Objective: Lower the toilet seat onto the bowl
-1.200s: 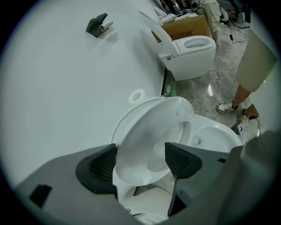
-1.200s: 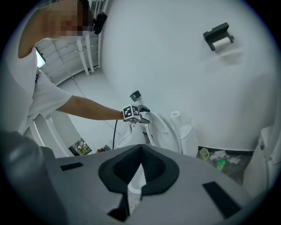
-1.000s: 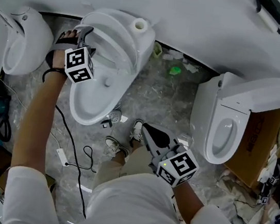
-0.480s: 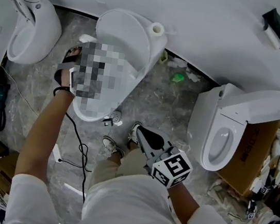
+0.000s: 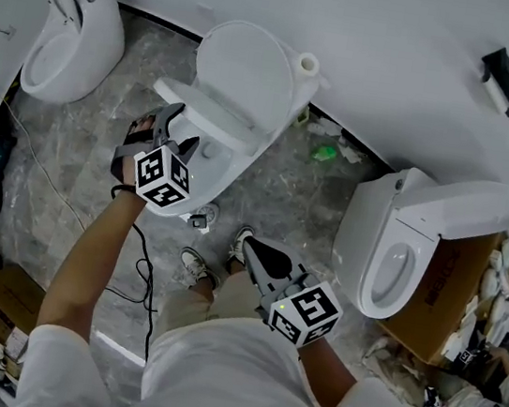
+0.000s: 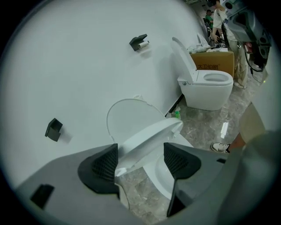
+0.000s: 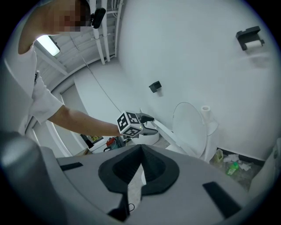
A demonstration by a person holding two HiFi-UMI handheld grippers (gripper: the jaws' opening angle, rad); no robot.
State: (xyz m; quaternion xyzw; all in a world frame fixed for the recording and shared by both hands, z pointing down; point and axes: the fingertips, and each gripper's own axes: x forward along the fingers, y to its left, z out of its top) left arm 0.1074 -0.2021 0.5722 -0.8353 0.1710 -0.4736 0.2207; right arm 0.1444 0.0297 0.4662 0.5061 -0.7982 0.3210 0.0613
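The toilet seat (image 5: 206,113) hangs half-lowered, tilted between the raised lid (image 5: 249,62) and the bowl (image 5: 214,168). Its front edge sits between your left gripper's (image 6: 140,159) wide-apart jaws, nearer the 9 o'clock pad. Your right gripper (image 5: 258,244), at the toilet's 5 o'clock, is closed on nothing.

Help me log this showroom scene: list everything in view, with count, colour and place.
toilets: three, white, along the wall
toilet seat: one, white, half lowered on the middle toilet
paper roll: one, white, atop the middle toilet
wall holders: two, black, on the wall
bottle: one, green, floor between toilets
cardboard box: one, brown, beside the right toilet
cable: one, black, floor
shoes: two, white, worn
left gripper: one, grey, jaws apart around the seat
right gripper: one, grey, jaws together, empty
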